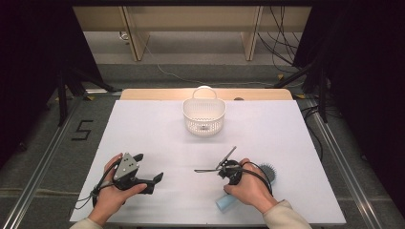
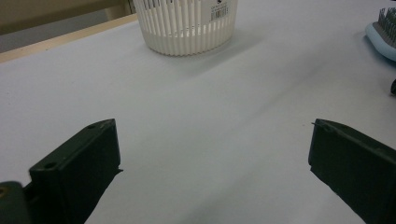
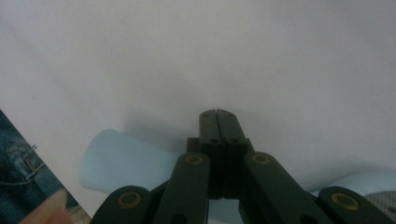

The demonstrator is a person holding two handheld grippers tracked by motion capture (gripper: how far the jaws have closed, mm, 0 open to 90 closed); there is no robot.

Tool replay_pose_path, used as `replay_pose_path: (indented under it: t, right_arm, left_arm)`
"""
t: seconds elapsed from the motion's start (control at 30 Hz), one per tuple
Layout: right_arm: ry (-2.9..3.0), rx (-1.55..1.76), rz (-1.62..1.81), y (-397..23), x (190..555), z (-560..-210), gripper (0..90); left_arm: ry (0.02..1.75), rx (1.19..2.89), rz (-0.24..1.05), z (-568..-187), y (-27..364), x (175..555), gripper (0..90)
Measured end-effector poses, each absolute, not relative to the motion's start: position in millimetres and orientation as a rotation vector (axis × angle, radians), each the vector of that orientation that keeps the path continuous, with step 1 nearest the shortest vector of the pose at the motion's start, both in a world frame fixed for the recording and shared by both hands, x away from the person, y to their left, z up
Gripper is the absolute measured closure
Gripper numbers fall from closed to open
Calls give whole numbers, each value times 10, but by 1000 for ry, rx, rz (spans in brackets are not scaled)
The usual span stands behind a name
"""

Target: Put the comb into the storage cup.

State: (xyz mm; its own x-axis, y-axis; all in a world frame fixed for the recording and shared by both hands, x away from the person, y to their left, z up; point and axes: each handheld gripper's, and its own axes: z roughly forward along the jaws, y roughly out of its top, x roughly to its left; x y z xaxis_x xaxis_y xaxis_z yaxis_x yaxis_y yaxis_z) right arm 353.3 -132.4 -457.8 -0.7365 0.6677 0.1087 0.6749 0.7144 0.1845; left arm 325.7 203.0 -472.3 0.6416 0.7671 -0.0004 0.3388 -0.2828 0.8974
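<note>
A light blue hairbrush lies at the table's front right, its dark bristled head [image 1: 268, 171] beside my right hand [image 1: 248, 188] and its handle [image 1: 223, 202] poking out under the wrist. My right gripper [image 3: 217, 114] is shut with nothing between its jaws and points down at the white tabletop just over the brush handle [image 3: 121, 163]. At the front left my left gripper [image 1: 149, 167] rests low on the table, open and with nothing in it [image 2: 212, 149]. A white slatted basket [image 1: 204, 114] stands at the middle back.
The white table surface [image 1: 157, 129] ends in a wooden strip [image 1: 205, 94] at the far side. The basket [image 2: 187, 28] stands ahead of the left gripper's jaws, with the brush head [image 2: 385, 32] off to their right. Cables and dark stands flank the table.
</note>
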Motion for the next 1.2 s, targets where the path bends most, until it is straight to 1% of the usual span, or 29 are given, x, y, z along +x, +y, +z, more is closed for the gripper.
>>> replay_pose_path:
  t: [0.4,0.57,1.2]
  right_arm:
    - [-2876,-1092,-288,-1516,3331,-4575,900]
    - [-2860,-1117,-260,-1676,3251,-4567,900]
    - [-2797,-1276,-229,-2165,3158,-4549,900]
  left_arm:
    - [879,1879,547,-4724,2030,3254,17]
    - [879,1880,550,-4724,2025,3252,16]
    - [874,1883,542,-4720,2008,3248,19]
